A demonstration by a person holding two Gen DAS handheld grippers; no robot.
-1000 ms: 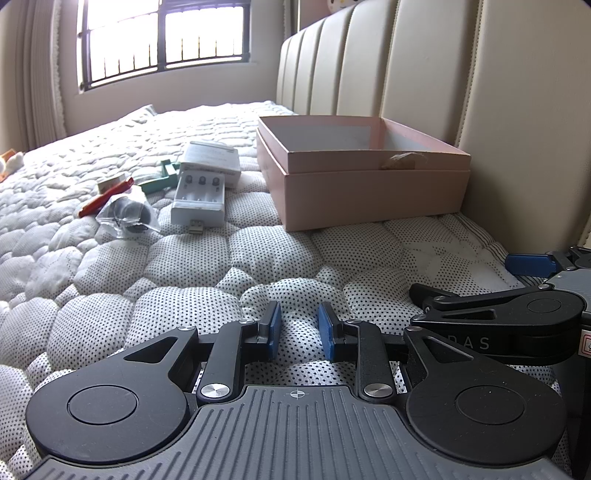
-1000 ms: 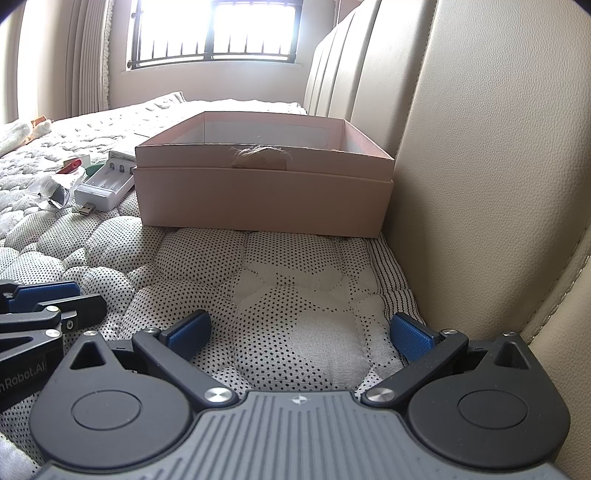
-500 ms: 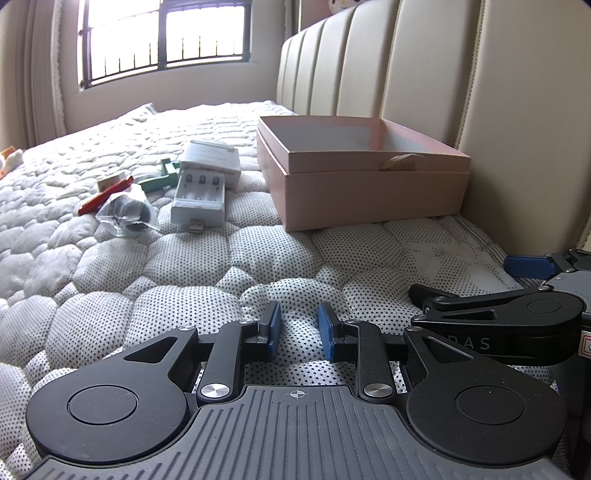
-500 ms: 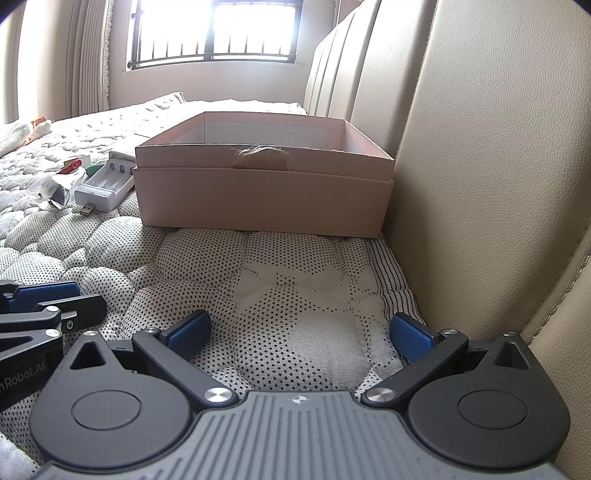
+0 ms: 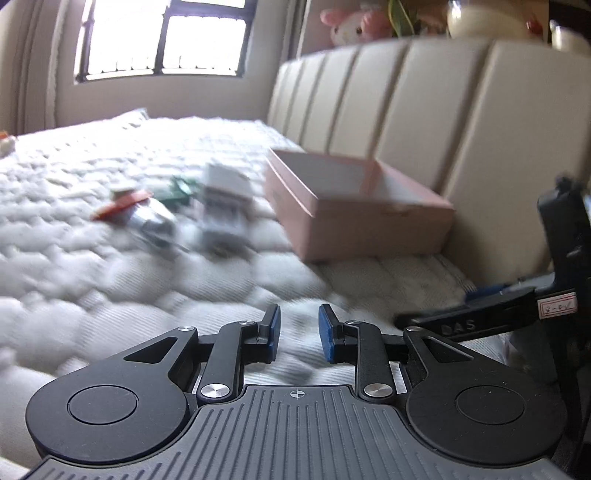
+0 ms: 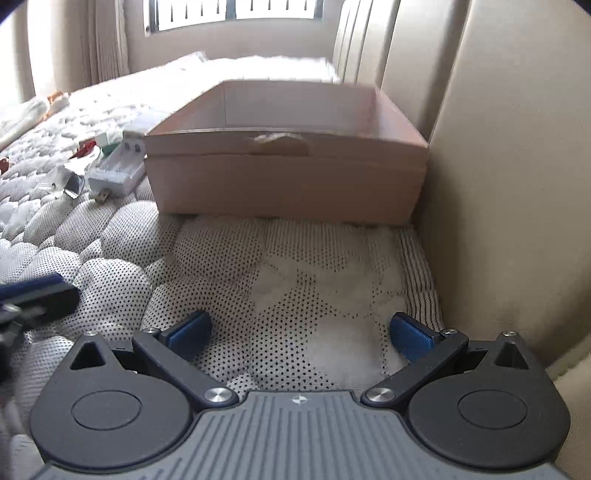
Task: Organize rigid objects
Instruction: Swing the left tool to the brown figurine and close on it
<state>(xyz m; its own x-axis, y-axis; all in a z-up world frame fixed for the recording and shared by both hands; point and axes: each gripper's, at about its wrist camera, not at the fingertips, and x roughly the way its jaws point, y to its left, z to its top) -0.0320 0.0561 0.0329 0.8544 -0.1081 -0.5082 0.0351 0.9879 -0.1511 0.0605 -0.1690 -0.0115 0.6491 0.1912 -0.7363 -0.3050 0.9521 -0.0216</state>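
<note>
An open pink cardboard box (image 5: 354, 206) (image 6: 288, 162) sits on the quilted mattress against the padded headboard. To its left lie a white battery charger (image 5: 221, 210) (image 6: 118, 170), a clear plastic bag (image 5: 151, 221) (image 6: 70, 181), a red item (image 5: 122, 206) and a green item (image 5: 177, 192), all blurred in the left wrist view. My left gripper (image 5: 297, 332) hovers above the mattress well short of them, its blue pads a narrow gap apart with nothing between. My right gripper (image 6: 300, 332) faces the box's near wall, jaws wide and empty.
The beige headboard (image 5: 406, 110) (image 6: 498, 184) walls off the right side. A pink plush toy (image 5: 351, 26) sits on the ledge above it. Bare mattress (image 6: 295, 266) lies between both grippers and the box. A window is at the far end.
Both grippers have lifted off the mattress. The left view has swung and gone blurred. The right view now looks down into the box more steeply. Neither pair of jaws has changed its gap.
</note>
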